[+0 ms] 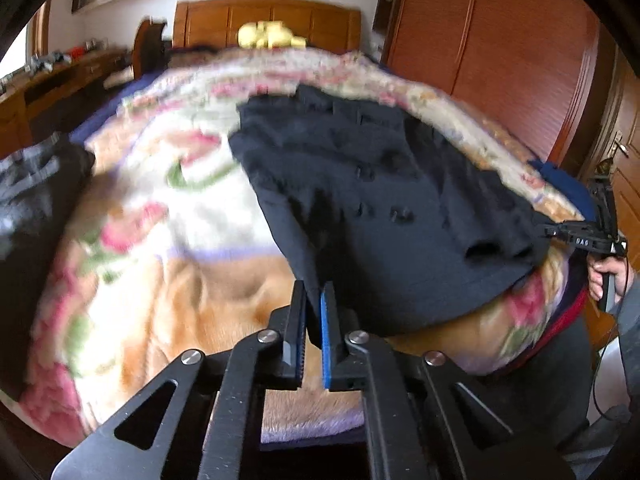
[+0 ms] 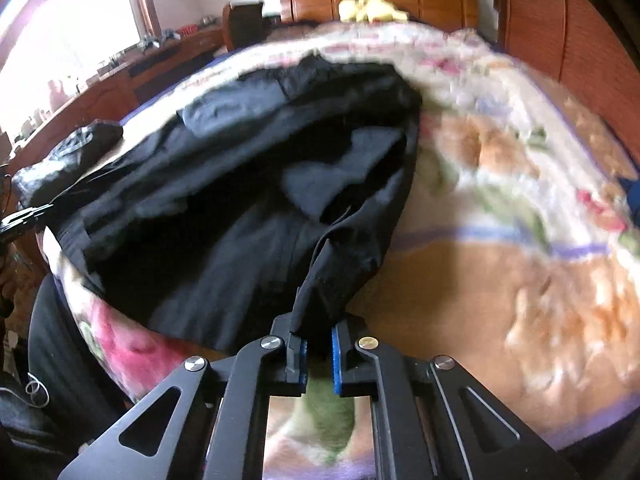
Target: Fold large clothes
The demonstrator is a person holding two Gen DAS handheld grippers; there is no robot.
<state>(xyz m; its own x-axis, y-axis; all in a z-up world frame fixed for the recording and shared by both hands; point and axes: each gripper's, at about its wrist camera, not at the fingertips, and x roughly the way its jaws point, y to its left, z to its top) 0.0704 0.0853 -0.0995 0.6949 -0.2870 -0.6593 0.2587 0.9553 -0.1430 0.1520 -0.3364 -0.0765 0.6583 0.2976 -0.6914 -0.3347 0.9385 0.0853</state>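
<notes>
A dark coat (image 1: 380, 184) lies on the bed's floral blanket (image 1: 168, 216).

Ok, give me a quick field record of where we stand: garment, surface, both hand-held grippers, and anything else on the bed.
garment: dark navy buttoned coat, spread on the bed, near edge lifted
surface: floral fleece blanket in pink, cream and tan
left hand-held gripper: shut on the coat's near hem corner
right hand-held gripper: shut on the coat's other near edge
other items: crumpled dark grey garment at the blanket's left side; yellow soft object by the wooden headboard
image quality: motion blur
</notes>
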